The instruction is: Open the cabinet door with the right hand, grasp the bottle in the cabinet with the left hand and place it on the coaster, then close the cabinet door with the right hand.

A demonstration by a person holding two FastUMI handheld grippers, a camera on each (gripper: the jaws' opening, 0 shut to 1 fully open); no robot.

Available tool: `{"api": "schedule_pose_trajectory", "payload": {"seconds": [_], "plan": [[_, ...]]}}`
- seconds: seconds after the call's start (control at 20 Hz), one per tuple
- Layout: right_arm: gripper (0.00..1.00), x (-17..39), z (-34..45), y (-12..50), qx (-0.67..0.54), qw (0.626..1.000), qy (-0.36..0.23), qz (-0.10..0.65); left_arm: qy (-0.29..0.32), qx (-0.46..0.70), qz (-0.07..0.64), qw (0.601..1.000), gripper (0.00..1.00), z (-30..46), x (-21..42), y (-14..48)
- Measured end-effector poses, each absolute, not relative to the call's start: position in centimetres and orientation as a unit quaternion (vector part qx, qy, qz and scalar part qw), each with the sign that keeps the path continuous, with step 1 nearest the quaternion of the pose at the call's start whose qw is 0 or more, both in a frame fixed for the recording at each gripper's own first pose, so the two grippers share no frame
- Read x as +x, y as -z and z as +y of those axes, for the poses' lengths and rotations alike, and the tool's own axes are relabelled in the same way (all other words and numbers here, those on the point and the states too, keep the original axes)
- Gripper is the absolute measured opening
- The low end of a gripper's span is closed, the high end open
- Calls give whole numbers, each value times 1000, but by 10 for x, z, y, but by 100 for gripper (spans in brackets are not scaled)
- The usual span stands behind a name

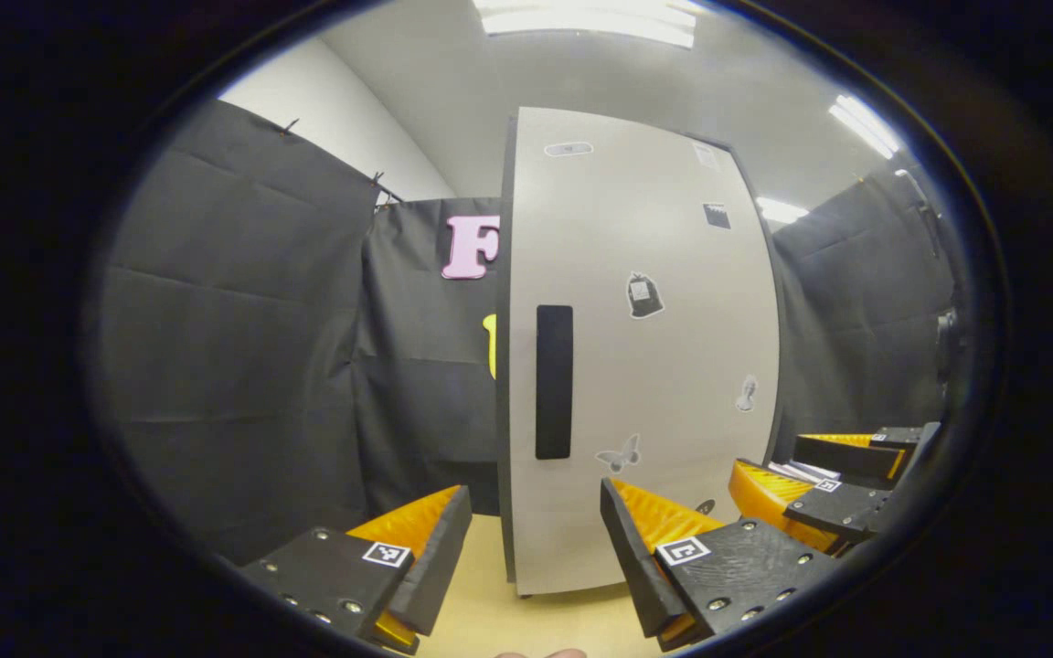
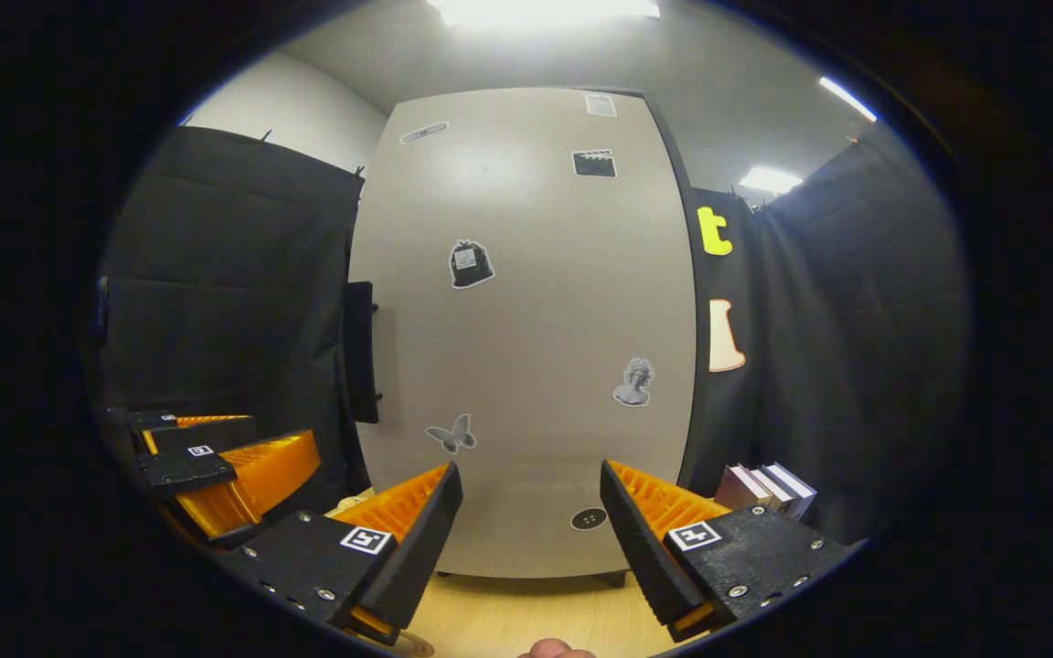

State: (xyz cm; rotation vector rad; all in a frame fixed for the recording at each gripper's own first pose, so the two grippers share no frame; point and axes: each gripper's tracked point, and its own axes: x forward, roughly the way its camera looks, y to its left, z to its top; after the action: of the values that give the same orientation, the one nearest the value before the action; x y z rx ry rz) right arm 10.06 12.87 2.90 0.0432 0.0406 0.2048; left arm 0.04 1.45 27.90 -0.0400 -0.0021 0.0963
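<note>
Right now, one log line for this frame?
door: cabinet door shut | handle untouched | left hand-held gripper open | right hand-held gripper open | stage: pre-open

Black cloth point(image 1: 243, 347) is hung as the booth's wall to the left, behind and to the right, with a white room wall point(image 1: 335, 119) seen above it at the far left. Bright ceiling lights point(image 2: 540, 9) are seen overhead. A few books point(image 2: 769, 484) are stood together at the right on the pale wooden tabletop point(image 2: 508, 621).
</note>
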Motion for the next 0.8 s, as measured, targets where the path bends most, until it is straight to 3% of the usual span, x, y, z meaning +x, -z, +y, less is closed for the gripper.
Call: {"api": "schedule_pose_trajectory", "payload": {"seconds": [0.05, 0.4, 0.8], "plan": [[94, 102, 130, -29, 21, 994, -104, 20, -50, -19, -2, 999, 82, 15, 0, -280], [94, 102, 136, -30, 22, 993, -112, 20, -49, -10, 0, 999, 79, 15, -1, -281], [94, 97, 143, -30, 19, 992, -121, 18, -60, -13, 2, 998, 82, 18, 1, -278]]}}
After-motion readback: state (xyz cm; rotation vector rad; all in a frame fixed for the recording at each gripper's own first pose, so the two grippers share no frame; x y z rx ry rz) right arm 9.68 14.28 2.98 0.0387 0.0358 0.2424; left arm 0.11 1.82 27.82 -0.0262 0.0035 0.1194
